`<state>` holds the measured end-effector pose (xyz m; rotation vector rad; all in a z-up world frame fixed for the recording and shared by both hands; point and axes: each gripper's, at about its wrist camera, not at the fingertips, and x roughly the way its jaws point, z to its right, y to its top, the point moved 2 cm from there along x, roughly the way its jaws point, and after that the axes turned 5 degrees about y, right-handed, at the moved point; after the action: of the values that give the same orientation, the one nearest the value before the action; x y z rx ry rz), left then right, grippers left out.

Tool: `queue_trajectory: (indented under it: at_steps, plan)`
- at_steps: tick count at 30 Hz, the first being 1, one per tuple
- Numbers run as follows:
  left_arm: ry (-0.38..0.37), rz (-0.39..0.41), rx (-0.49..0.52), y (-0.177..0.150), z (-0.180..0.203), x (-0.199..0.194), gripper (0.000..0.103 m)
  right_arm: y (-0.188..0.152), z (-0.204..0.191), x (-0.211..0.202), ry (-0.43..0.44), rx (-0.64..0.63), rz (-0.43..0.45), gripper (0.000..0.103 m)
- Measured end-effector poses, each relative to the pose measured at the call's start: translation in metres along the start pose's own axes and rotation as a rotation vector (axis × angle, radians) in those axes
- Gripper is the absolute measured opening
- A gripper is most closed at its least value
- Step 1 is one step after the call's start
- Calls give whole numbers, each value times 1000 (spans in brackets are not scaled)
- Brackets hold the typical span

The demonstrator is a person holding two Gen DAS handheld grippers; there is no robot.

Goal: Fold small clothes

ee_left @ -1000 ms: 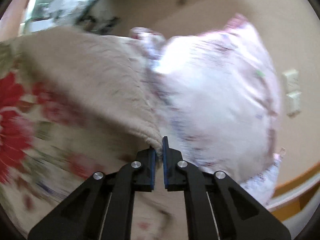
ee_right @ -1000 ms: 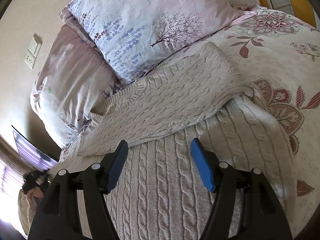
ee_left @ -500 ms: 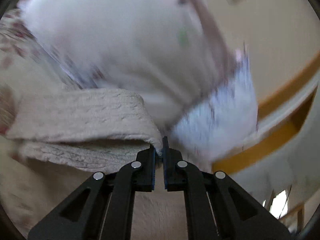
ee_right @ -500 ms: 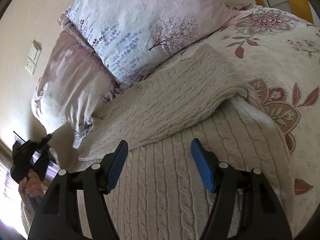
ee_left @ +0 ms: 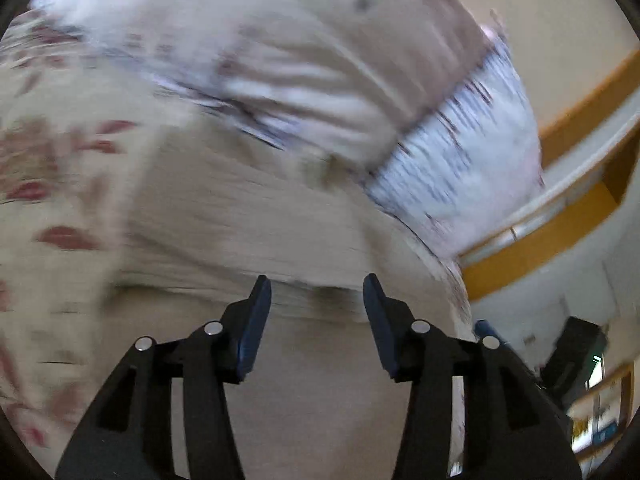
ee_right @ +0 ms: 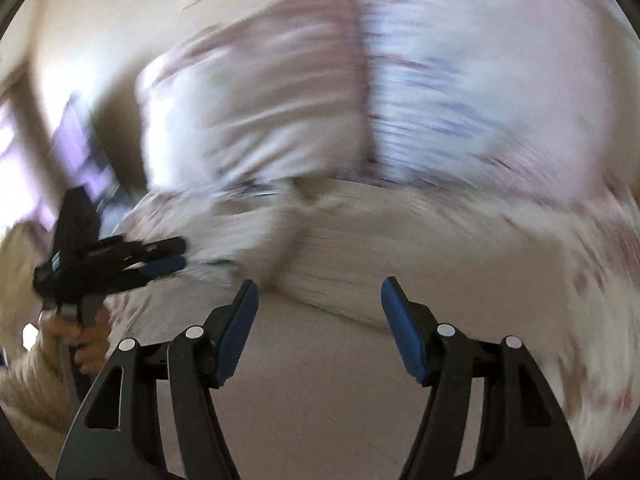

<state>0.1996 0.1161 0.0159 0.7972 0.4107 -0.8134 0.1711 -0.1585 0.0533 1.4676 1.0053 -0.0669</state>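
Note:
A cream cable-knit sweater [ee_left: 248, 232] lies folded on the flowered bed cover, blurred by motion. It also shows in the right wrist view [ee_right: 360, 248] with a fold across its middle. My left gripper [ee_left: 316, 300] is open and empty just in front of the sweater's folded edge. In the right wrist view the left gripper [ee_right: 168, 256] shows at the left, held in a hand, with its fingers near the sweater's left side. My right gripper [ee_right: 318, 304] is open and empty above the near part of the sweater.
Two pale flowered pillows [ee_right: 460, 92] lean against the wall behind the sweater, and they show in the left wrist view [ee_left: 320, 64] too. The flowered bed cover [ee_left: 52, 184] spreads to the left. A wooden bed frame [ee_left: 560, 216] runs on the right.
My left gripper has opened and let go of the sweater's edge, which now lies folded over. Both views have swung and are blurred; the right gripper has turned left toward the pillows.

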Motion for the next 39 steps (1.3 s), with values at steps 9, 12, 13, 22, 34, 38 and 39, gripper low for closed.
queue_trajectory:
  at_steps: [9,12,13,22,34,38,39]
  plan:
    - [62,10,-151,3,-60,-4,33,13,-99,113,86,-403,-150,45]
    - [55,12,-156,2,-67,-6,32,10,-109,139,62,-473,-199,45]
    - [51,12,-158,1,-67,-7,32,7,-111,148,38,-503,-219,45]
    - [26,10,-179,1,-71,-6,29,-4,-104,169,-96,-534,-230,30]
    - [32,11,-186,-1,-73,-8,23,24,6,63,-81,153,141,8]
    - [30,8,-187,-1,-73,-8,22,-30,98,22,-139,555,107,9]
    - [29,8,-187,-1,-73,-8,22,-42,111,17,-168,604,82,11]
